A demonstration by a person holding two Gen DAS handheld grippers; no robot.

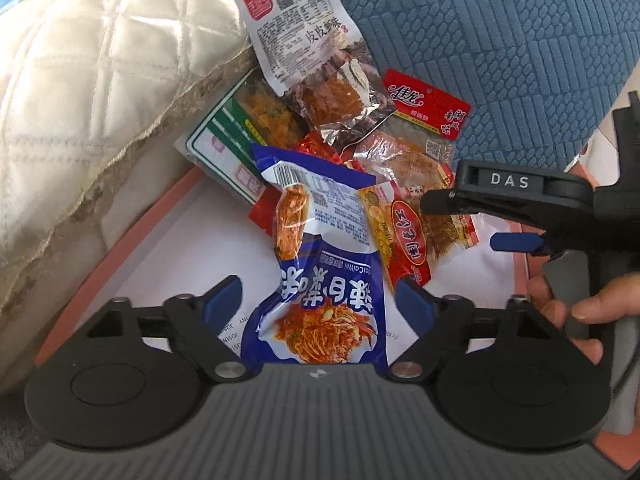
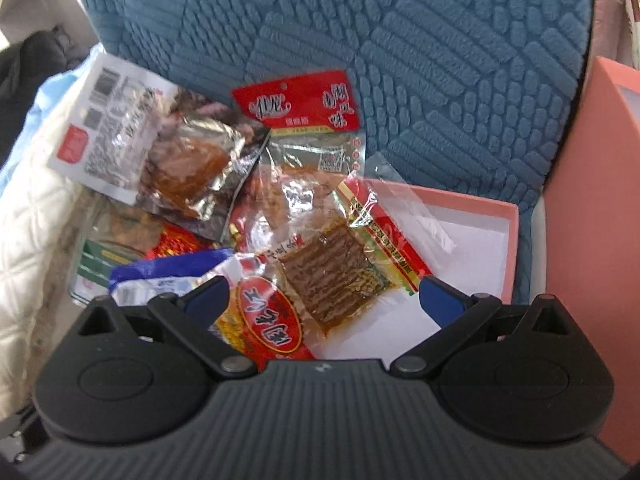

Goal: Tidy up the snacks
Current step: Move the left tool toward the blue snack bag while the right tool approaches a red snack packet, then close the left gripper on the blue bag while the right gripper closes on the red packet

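Note:
A pile of snack packets lies in a pink box (image 1: 140, 232) (image 2: 472, 204) with a white floor. My left gripper (image 1: 319, 302) is open, its blue pads either side of a blue kimchi-print packet (image 1: 320, 280) without touching it. My right gripper (image 2: 324, 298) (image 1: 460, 222) is open too, wide over a clear packet of brown strips with a red oval label (image 2: 320, 280) (image 1: 404, 236). Behind lie a white packet (image 1: 296, 28) (image 2: 116, 128), a red-topped packet (image 1: 424, 108) (image 2: 296, 100) and a green one (image 1: 240, 128), which spill over the box's far edge.
A cream quilted cushion (image 1: 100, 80) presses against the box's left side. A blue textured cushion (image 1: 480, 40) (image 2: 400, 60) rises behind it. A pink lid (image 2: 592, 200) stands at the right. A person's hand (image 1: 580, 304) holds the right gripper's handle.

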